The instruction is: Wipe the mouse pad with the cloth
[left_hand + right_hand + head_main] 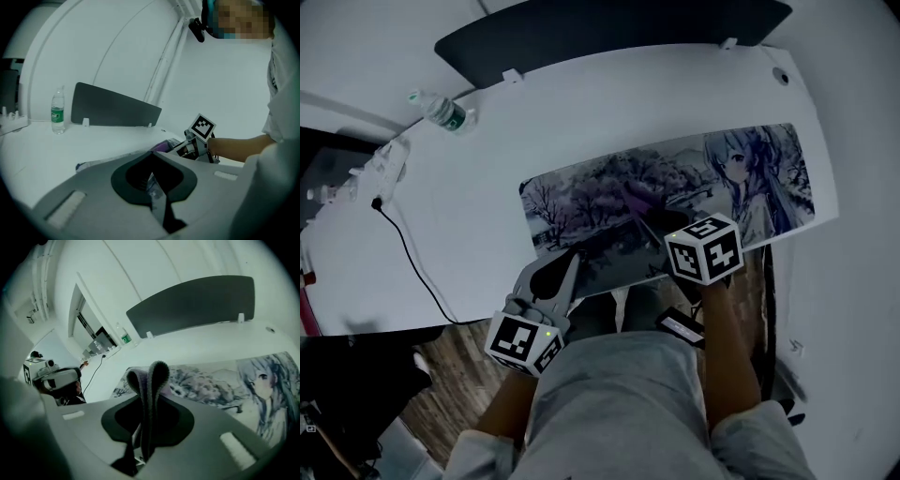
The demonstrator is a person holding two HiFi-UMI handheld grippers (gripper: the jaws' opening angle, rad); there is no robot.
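Tongs, 2, work at the desk's near edge. Left tongs (570,261): jaws drawn almost together on the near left edge of the pad (609,197), apparently pinning it. Right tongs (664,223): jaws closed on a folded cloth (151,390), whose loop stands up between them. The cloth's free end lies on the pad at about mid-length, close to the near edge.

Progress, as a judgement: grasping and bracing are done, and wiping is under way or about to begin. No view shows which part is already clean, so the whole pad, from the tree print at left to the figure print at right, counts as left to do.

Desk (478,197): white and smooth, with a black cable (411,255) trailing over its left part. Farther off, 1 bottle (442,113) stands near the back left corner, and a dark panel (609,33) lines the back edge. Beyond are plain white walls, with a wood floor (450,375) below.
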